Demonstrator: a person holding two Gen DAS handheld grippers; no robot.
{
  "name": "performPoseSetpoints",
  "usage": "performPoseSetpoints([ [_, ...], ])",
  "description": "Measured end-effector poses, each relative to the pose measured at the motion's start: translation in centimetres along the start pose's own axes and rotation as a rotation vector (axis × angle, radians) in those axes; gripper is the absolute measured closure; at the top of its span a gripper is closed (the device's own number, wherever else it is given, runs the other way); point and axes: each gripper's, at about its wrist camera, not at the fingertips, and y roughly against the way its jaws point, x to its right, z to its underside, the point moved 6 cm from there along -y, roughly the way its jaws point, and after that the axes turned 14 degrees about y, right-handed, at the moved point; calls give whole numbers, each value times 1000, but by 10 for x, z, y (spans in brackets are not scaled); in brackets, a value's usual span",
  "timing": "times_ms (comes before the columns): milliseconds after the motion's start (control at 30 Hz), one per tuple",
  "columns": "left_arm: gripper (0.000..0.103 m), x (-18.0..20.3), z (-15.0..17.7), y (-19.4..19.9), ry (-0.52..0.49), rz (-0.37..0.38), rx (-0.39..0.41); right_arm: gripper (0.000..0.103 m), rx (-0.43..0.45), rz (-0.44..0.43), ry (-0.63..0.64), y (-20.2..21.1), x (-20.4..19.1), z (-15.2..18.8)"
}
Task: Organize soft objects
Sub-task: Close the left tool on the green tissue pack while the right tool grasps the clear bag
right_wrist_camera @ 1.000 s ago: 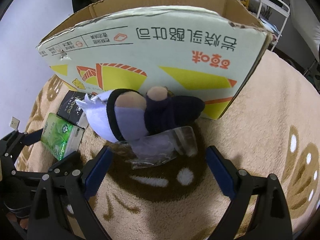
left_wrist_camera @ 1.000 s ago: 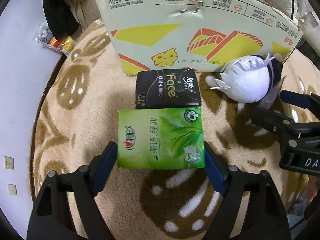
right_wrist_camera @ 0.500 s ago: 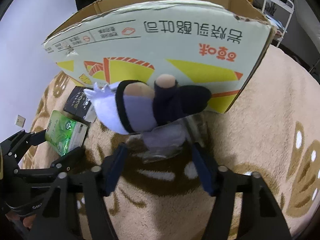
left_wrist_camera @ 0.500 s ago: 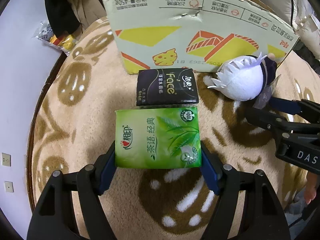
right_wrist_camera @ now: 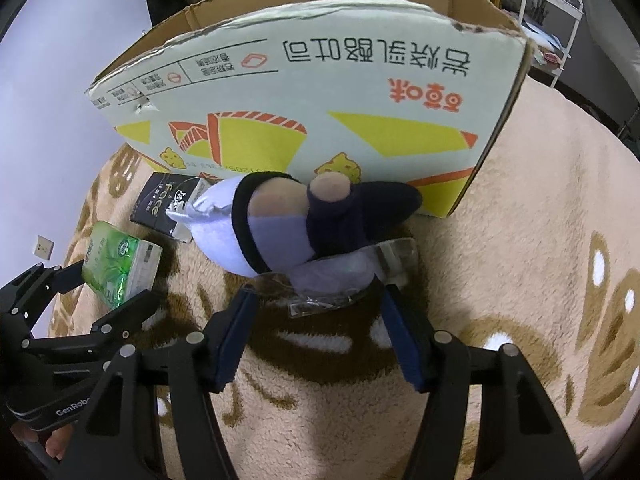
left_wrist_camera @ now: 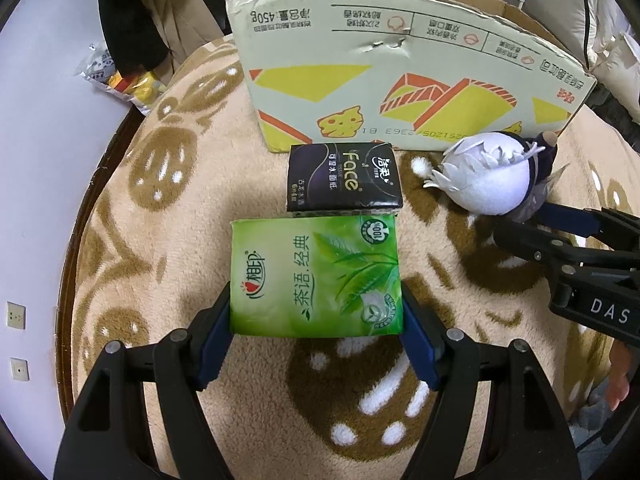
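A green tissue pack (left_wrist_camera: 316, 276) is between the blue pads of my left gripper (left_wrist_camera: 316, 320), which is shut on its two short sides. Just behind it a black tissue pack (left_wrist_camera: 344, 182) lies on the rug against a printed cardboard box (left_wrist_camera: 400, 80). To the right lies a white and dark purple plush toy (left_wrist_camera: 488, 176) in a clear plastic wrapper. My right gripper (right_wrist_camera: 320, 312) is shut on the wrapped lower end of the plush toy (right_wrist_camera: 288, 228). The right wrist view also shows the box (right_wrist_camera: 320, 100), the green pack (right_wrist_camera: 116, 264) and the left gripper (right_wrist_camera: 100, 292).
All of it rests on a round beige rug with brown patterns (left_wrist_camera: 168, 160). A snack bag (left_wrist_camera: 124, 84) lies on the pale floor at the left, beside dark hanging clothes (left_wrist_camera: 128, 20). A white metal rack (right_wrist_camera: 560, 0) stands behind the box at the right.
My right jaws have closed from wide apart onto the plush toy's wrapped end. The left jaws have narrowed onto the green pack, which now sits closer to the camera.
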Motion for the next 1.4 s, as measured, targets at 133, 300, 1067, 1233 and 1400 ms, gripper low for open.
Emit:
performPoseSetpoints([
  [133,29,2,0,-3,-8,-3,-10,35,-1,0,-2,2,6,2],
  [300,29,5,1,-7,-30,-13,-14,34,-6,5,-11,-1,5,3],
  [1067,29,5,0,-10,-31,-15,-23,6,-54,169,94,-11,-5,3],
  [1233,29,5,1,-11,-33,-16,-24,7,-24,112,37,-8,1,3],
  [1400,29,6,1,-11,-32,-17,-26,12,-52,77,21,-11,4,8],
])
